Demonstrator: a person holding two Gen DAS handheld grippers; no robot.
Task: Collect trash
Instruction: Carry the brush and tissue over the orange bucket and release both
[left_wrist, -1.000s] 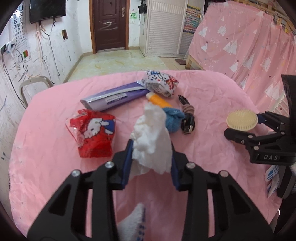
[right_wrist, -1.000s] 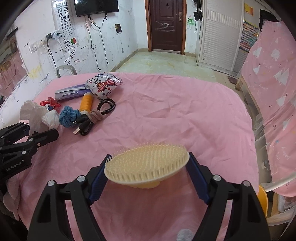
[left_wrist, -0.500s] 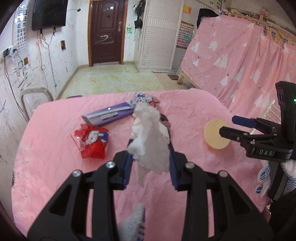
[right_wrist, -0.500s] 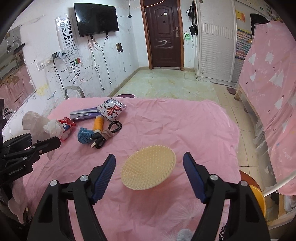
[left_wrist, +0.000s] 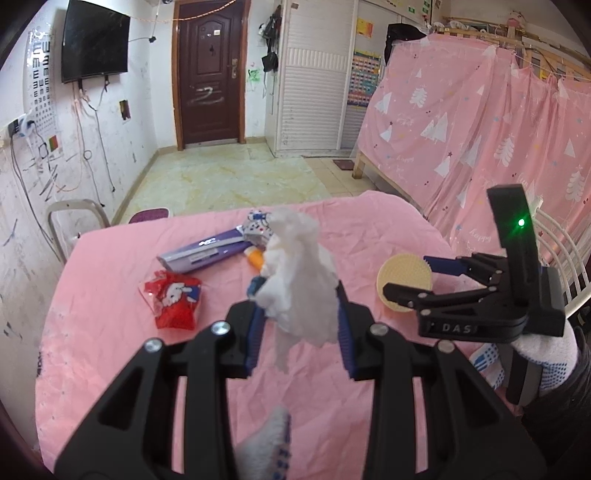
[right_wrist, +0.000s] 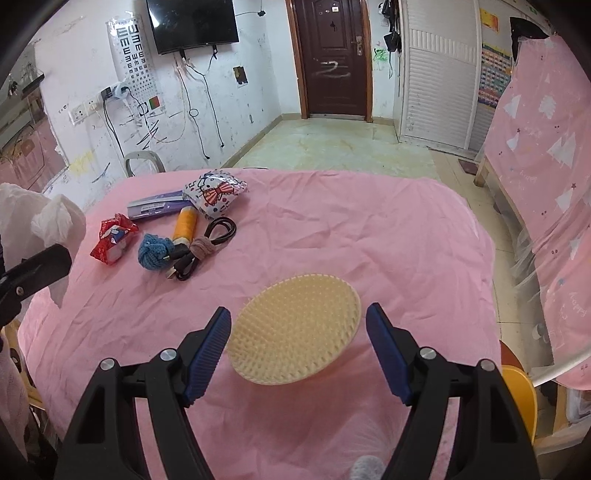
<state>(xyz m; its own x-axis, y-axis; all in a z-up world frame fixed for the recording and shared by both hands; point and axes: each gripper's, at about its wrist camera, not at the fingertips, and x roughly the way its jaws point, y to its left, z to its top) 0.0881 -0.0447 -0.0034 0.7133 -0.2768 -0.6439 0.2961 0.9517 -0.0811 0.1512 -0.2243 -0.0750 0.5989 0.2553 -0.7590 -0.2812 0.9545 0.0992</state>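
My left gripper (left_wrist: 297, 308) is shut on a crumpled white tissue (left_wrist: 295, 266), held up above the pink-covered table (right_wrist: 332, 229); the same tissue (right_wrist: 48, 221) shows at the left edge of the right wrist view. My right gripper (right_wrist: 299, 325) stands open over a round yellow bristle brush (right_wrist: 295, 328) that lies on the cloth, and neither pad touches it. On the far left of the table lie a red snack wrapper (right_wrist: 112, 240) and a white cartoon-print packet (right_wrist: 214, 194).
Beside the wrappers lie a purple pack (left_wrist: 203, 254), an orange thread spool (right_wrist: 184, 225), a blue yarn ball (right_wrist: 155, 251) and a black cable (right_wrist: 207, 243). A chair (left_wrist: 74, 218) stands behind the table. A yellow stool (right_wrist: 517, 391) and a pink curtain (right_wrist: 535, 147) are on the right.
The left gripper has risen with the tissue in it. The right gripper opened and let go of the yellow brush, which now rests on the cloth between its fingers.
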